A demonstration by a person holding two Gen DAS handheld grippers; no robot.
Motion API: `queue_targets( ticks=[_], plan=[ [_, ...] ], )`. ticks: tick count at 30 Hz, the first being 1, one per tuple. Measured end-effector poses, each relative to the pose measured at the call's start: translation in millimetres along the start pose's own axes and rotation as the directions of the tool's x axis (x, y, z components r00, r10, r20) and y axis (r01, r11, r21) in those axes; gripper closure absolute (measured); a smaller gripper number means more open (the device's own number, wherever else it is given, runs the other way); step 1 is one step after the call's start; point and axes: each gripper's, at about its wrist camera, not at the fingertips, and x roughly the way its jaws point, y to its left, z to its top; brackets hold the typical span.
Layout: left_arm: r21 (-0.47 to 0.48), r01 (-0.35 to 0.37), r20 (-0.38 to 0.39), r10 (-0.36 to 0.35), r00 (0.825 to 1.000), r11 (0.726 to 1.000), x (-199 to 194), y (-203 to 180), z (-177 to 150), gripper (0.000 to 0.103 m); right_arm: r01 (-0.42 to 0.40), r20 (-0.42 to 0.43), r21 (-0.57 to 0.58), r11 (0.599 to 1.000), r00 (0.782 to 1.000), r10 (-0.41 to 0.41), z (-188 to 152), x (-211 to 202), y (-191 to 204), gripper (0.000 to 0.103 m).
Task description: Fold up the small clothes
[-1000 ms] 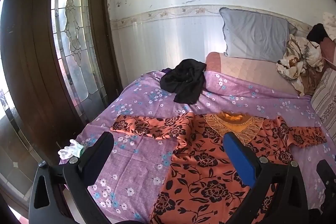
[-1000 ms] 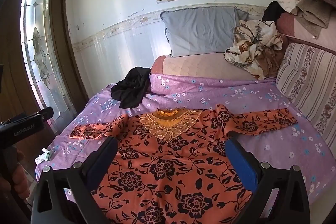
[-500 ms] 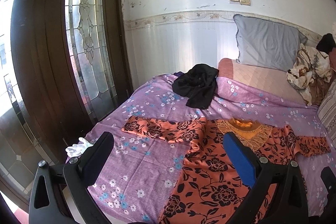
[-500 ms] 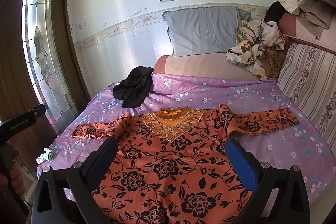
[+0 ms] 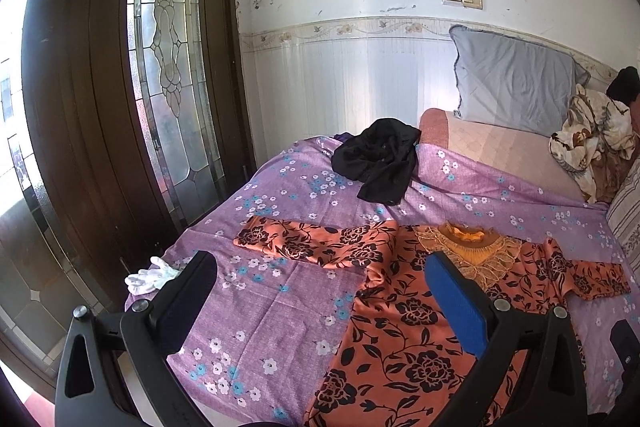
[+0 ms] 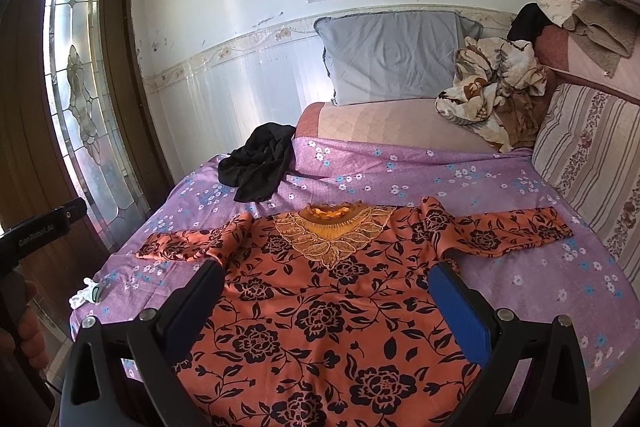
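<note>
An orange top with black flowers (image 6: 320, 307) lies spread flat on the purple flowered bedsheet (image 6: 540, 287), both sleeves stretched out sideways and a gold lace collar (image 6: 332, 227) at the far end. In the left wrist view the same top (image 5: 420, 307) fills the lower right, its left sleeve (image 5: 304, 239) reaching left. My left gripper (image 5: 320, 287) hangs open above the sheet near that sleeve, holding nothing. My right gripper (image 6: 326, 291) is open over the body of the top, nothing between its fingers.
A crumpled black garment (image 6: 260, 163) lies at the sheet's far left. A grey pillow (image 6: 392, 55) and a heap of patterned cloth (image 6: 492, 91) sit at the bed's head. A white glove (image 5: 150, 277) rests at the bed's left edge. A wooden door with leaded glass (image 5: 168, 75) stands left.
The left gripper has drawn back and turned left, showing more door and sheet. The right gripper has barely moved. The top lies as before.
</note>
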Motion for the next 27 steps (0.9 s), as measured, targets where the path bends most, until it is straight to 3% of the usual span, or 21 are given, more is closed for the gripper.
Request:
queue_targets(
  ticks=[27],
  plan=[
    [0.036, -0.006, -0.013, 0.006, 1.0, 0.999, 11.8, -18.3, 1.2, 0.0, -0.016, 0.029, 0.014, 1.0, 0.999, 0.016, 16.4, 17.1, -0.8, 0.0]
  ],
)
